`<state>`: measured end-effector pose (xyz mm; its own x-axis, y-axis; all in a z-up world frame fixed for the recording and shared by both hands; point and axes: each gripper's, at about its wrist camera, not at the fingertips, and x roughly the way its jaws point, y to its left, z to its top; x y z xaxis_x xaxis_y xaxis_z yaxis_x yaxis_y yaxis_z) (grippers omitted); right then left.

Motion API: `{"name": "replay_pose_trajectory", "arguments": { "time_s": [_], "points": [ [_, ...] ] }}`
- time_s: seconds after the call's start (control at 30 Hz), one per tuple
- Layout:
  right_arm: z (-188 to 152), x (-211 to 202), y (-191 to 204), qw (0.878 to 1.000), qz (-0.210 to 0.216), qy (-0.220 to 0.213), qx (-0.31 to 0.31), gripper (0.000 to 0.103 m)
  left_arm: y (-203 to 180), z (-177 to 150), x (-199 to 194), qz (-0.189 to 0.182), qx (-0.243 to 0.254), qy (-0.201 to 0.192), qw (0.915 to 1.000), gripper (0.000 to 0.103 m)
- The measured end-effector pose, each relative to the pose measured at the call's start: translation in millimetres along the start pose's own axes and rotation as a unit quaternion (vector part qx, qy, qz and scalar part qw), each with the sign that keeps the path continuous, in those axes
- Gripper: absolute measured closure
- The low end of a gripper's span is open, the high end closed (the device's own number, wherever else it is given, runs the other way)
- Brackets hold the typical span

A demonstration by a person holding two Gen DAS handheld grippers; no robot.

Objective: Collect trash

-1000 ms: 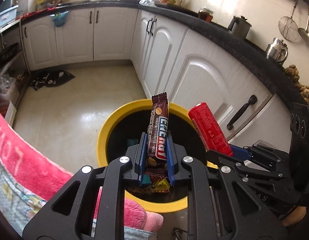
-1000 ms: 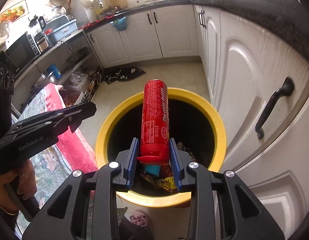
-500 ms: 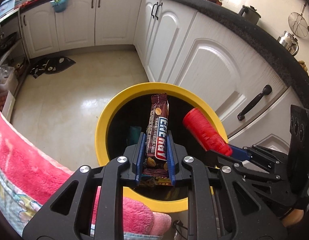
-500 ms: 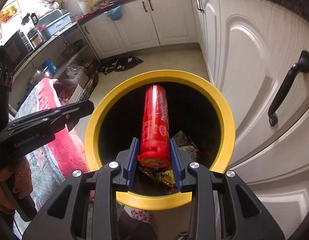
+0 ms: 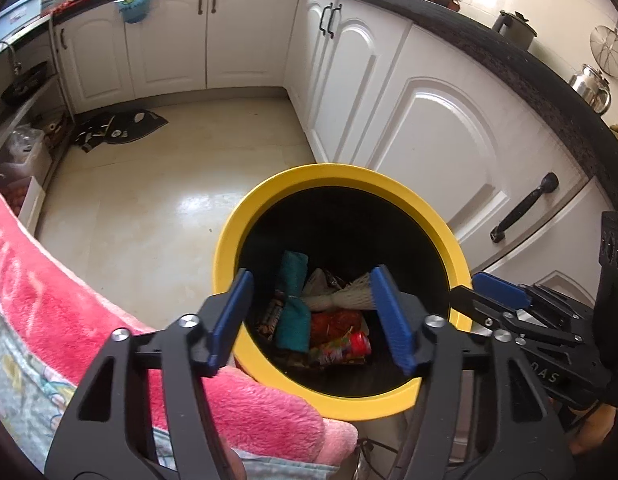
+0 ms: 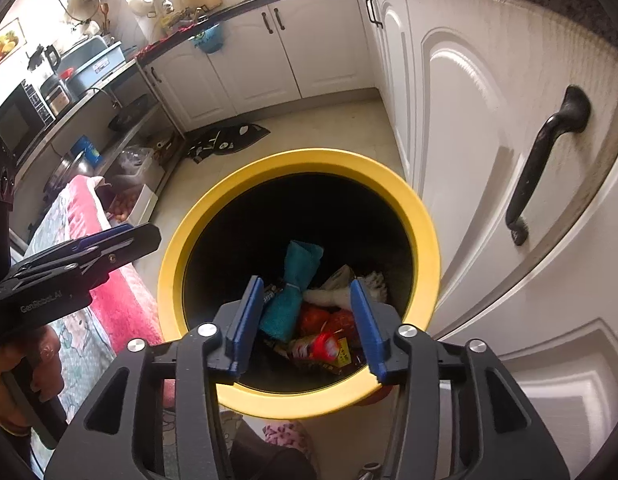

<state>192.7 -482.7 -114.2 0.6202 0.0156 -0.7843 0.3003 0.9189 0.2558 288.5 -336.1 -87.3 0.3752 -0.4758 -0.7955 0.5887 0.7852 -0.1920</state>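
A kitchen was seen, with a glossy cream tiled floor (image 5: 149, 200), white panelled cabinets (image 5: 449, 136) with black handles and a speckled dark countertop (image 5: 509, 60) along two walls. A fluffy pink blanket (image 5: 89, 312) lay at the left. On the floor, close to the cabinets, a round bin (image 5: 229, 248) with a broad yellow rim and a black inside was placed. At its bottom, trash was piled: a teal cloth (image 6: 293, 292) pinched in the middle, white netting (image 5: 349, 296), crumpled red and yellow wrappers (image 5: 337, 328) and a red can (image 6: 323, 346). The left gripper (image 5: 313, 316) was held above the bin's mouth, its blue-padded jaws opening wide with nothing between them. The right gripper (image 6: 305, 324) was held likewise over the bin, its jaws opening and empty; the trash lay well below both.
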Motion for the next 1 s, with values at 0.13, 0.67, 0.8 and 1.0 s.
{"name": "replay_pose_trajectory", "arguments": {
  "time_s": [0.13, 0.67, 0.8, 1.0],
  "points": [
    [1.6, -6.5, 1.8, 1.0, -0.005, -0.01, -0.002, 0.049, 1.6, 1.8, -6.3, 0.013, 0.0, -0.002, 0.9999, 0.033],
    [4.3, -33.5, 17.7, 0.999, -0.014, -0.045, -0.011, 0.02, 20.7, -2.9, -39.7, 0.057, -0.011, -0.022, 0.9981, 0.011],
    [2.4, -39.7, 26.2, 0.999, -0.014, -0.049, -0.013, 0.015, 25.4, -5.7, -54.6, 0.065, -0.017, -0.034, 0.9972, 0.011],
    [-0.5, -51.5, 38.7, 0.998, -0.015, -0.064, -0.023, 0.012, 31.8, -12.5, -83.7, 0.075, -0.02, -0.058, 0.9953, 0.011]
  ]
}}
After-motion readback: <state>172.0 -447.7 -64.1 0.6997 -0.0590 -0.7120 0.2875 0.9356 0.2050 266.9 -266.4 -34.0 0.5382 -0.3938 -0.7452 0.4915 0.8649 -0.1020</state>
